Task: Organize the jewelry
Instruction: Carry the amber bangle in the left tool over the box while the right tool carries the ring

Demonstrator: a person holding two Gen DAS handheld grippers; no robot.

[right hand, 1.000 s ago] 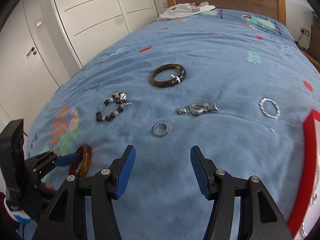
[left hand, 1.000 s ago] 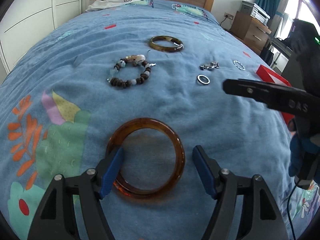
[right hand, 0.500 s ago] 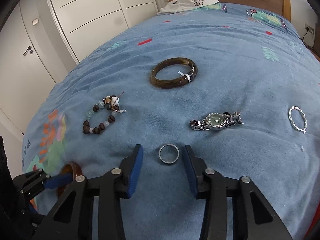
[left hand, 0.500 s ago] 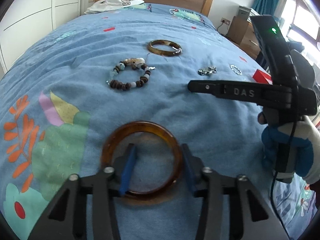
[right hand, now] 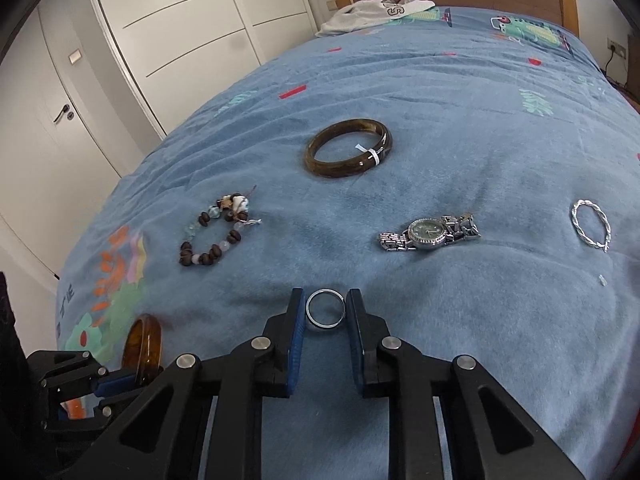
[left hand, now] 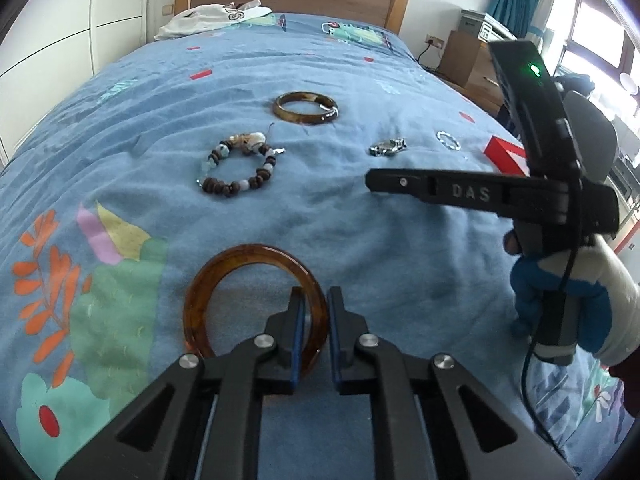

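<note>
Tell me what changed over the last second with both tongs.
The left tongs went from wide open to shut on the amber bangle rim. The right tongs moved forward and closed onto the silver ring. The beaded bracelet, watch and dark bangle stayed put.

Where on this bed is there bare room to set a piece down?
Bare blanket runs from the dark bangle back to the white garment. Another patch lies in front of the watch and twisted silver ring. It is crowded around the bead bracelet, the plain ring and the amber bangle.
</note>
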